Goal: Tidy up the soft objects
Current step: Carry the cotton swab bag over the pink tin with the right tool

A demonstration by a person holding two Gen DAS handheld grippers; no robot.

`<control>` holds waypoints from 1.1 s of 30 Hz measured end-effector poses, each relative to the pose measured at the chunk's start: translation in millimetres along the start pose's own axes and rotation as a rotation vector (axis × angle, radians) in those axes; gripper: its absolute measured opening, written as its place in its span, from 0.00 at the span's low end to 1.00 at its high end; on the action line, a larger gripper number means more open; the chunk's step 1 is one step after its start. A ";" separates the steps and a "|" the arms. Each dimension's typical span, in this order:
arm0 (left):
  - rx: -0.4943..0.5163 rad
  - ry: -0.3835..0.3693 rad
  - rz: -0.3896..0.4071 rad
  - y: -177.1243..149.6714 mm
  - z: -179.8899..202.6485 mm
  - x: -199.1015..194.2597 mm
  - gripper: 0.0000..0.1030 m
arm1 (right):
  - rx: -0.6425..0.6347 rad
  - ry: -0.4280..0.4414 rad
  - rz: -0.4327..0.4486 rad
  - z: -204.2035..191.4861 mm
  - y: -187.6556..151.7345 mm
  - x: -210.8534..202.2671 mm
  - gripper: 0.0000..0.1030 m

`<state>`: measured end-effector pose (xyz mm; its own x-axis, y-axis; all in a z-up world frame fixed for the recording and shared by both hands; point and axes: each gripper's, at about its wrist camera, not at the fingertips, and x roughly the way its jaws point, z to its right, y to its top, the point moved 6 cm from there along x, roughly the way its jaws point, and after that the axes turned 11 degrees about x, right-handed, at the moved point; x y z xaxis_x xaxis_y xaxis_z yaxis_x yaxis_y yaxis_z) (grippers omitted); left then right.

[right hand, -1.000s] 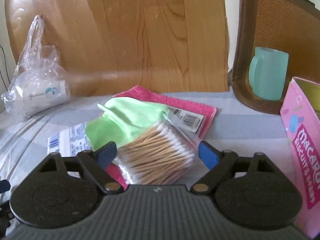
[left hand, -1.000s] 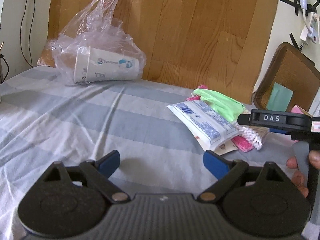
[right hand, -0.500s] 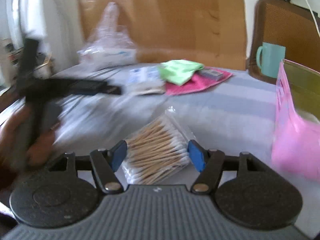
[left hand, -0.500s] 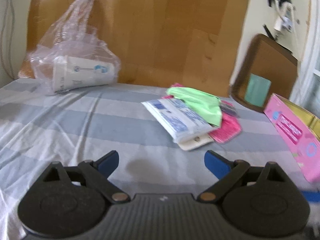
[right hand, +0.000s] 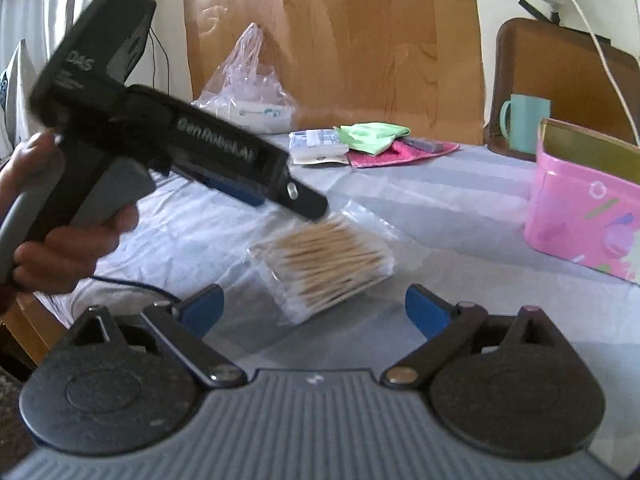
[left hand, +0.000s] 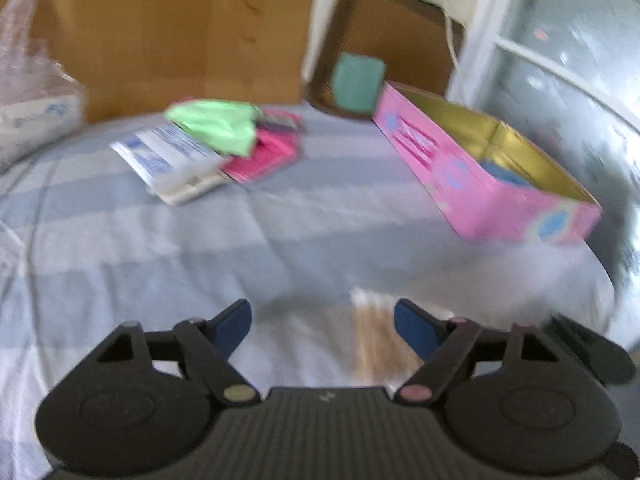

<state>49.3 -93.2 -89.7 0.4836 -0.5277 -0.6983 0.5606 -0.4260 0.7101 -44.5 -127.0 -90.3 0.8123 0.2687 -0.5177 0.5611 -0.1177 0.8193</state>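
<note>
Striped bedsheet [right hand: 460, 208]: cotton swab pack [right hand: 324, 264] free; both tools [left hand: 322, 318] [right hand: 314, 306] agape

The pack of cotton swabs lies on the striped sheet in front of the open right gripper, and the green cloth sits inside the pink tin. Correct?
Not quite. The green cloth is not in the pink tin; the right wrist view shows it on the pink towel. The cotton swabs and open right gripper are as stated.

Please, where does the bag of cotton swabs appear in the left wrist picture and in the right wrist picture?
Left wrist: the bag of cotton swabs is at bottom centre, blurred, between the open fingers, nearer the right one.
Right wrist: the bag lies on the striped sheet at centre, just beyond the open fingers.
Shared landmark: the pink tin, to the right in both views.
</note>
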 end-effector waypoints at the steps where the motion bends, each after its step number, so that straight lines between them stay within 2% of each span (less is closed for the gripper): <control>1: -0.003 -0.021 -0.020 -2.6 4.1 3.8 0.72 | 0.005 0.003 0.000 0.2 -1.3 0.2 0.95; 3: -0.008 -0.024 -0.026 -7.0 10.4 6.2 0.72 | 0.004 -0.007 0.000 2.0 -1.6 3.4 0.85; 5: -0.011 -0.049 -0.035 -6.8 17.1 6.9 0.65 | -0.005 -0.037 0.020 4.7 -2.3 0.0 0.69; 6: -0.021 -0.076 -0.036 -6.0 20.8 7.1 0.63 | -0.005 -0.041 0.024 6.6 -1.5 -0.1 0.67; 7: -0.030 -0.136 -0.047 -5.1 26.9 9.0 0.62 | 0.004 -0.029 0.025 8.5 -1.7 -2.8 0.56; 8: -0.031 -0.170 -0.052 -3.7 32.3 10.1 0.58 | 0.015 -0.023 0.029 10.7 -1.4 -5.0 0.52; 9: -0.015 -0.179 -0.058 -2.7 40.4 12.5 0.58 | 0.022 -0.019 0.030 13.0 -1.4 -7.1 0.51; 12: 0.078 -0.145 -0.055 1.7 64.6 18.3 0.58 | 0.018 -0.060 0.041 20.6 -5.5 -18.1 0.49; 17: 0.126 -0.240 -0.065 10.7 99.8 28.6 0.56 | 0.059 -0.123 0.081 43.3 -13.0 -46.7 0.47; 20: 0.204 -0.262 -0.007 27.5 124.2 23.1 0.56 | 0.062 -0.169 0.158 53.8 -6.8 -67.2 0.47; 24: 0.293 -0.272 0.096 76.3 150.2 11.2 0.56 | 0.002 -0.262 0.301 67.7 26.5 -89.7 0.47; 27: 0.336 -0.264 0.151 114.2 166.4 15.4 0.56 | -0.045 -0.350 0.375 87.9 53.3 -93.0 0.47; 29: 0.334 -0.251 0.161 133.2 173.0 27.9 0.56 | -0.047 -0.410 0.402 111.3 68.6 -87.3 0.47; 31: 0.322 -0.216 0.165 147.8 175.2 45.0 0.59 | -0.017 -0.462 0.401 138.9 79.7 -74.3 0.47; 33: 0.302 -0.150 0.162 157.5 173.1 64.6 0.60 | 0.010 -0.530 0.381 167.8 89.6 -58.3 0.47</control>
<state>52.5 -321.7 -7.5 0.4331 -0.6985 -0.5697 0.2502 -0.5140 0.8205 -14.9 -313.7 -28.1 0.9216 -0.3014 -0.2447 0.2174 -0.1214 0.9685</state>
